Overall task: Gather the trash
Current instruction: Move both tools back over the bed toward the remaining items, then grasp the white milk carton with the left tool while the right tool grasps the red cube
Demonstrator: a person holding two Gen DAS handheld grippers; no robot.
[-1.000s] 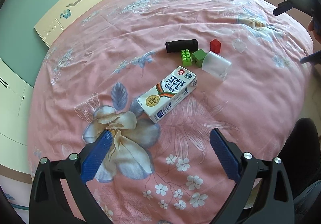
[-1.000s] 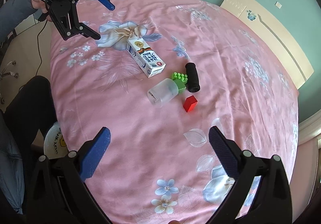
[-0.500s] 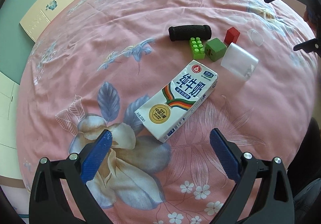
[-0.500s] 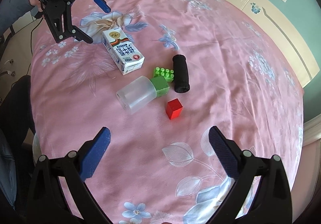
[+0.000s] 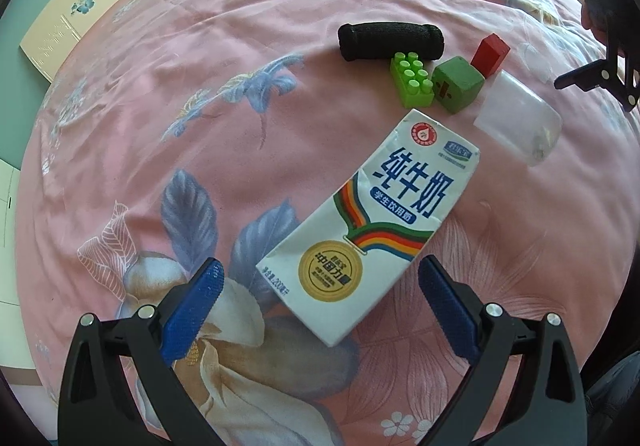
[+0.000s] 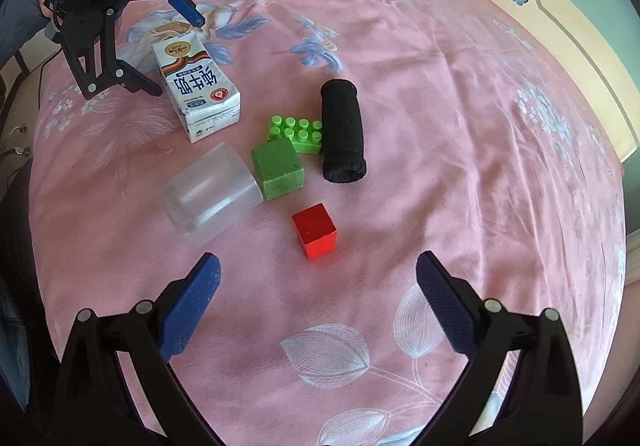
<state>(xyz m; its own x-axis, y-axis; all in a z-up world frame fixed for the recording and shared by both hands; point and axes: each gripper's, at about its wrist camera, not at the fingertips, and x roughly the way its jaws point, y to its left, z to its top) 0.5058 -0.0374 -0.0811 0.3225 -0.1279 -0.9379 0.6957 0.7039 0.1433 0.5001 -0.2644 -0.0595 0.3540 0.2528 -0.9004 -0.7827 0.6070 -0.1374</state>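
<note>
- A pink flowered bedspread [image 6: 460,94] is covering a bed, and a small cluster of things is lying on it.
- A white milk carton [image 5: 370,224] is lying flat on its broad face, at the 10 o'clock edge of the cluster in the right wrist view.
- The left claw [image 5: 318,288] is hanging released, its blue pads spread wide, with the carton's near end sitting between them but not touched.
- The right claw [image 6: 318,282] is also hanging released and empty, hovering near a red cube [image 6: 315,231].
- A clear plastic cup [image 6: 210,192] is lying on its side, touching a green cube [image 6: 279,168]; a green studded brick [image 6: 298,133] and a black foam roll [image 6: 343,132] are lying just beyond, toward 12 o'clock.
- The carton is looking light and probably empty, with thin card walls that dent easily; its printed surface is looking smooth and a bit slippery.
- The best hold is probably across the narrow sides near the middle, squeezing gently so it is not crushing or twisting out.
</note>
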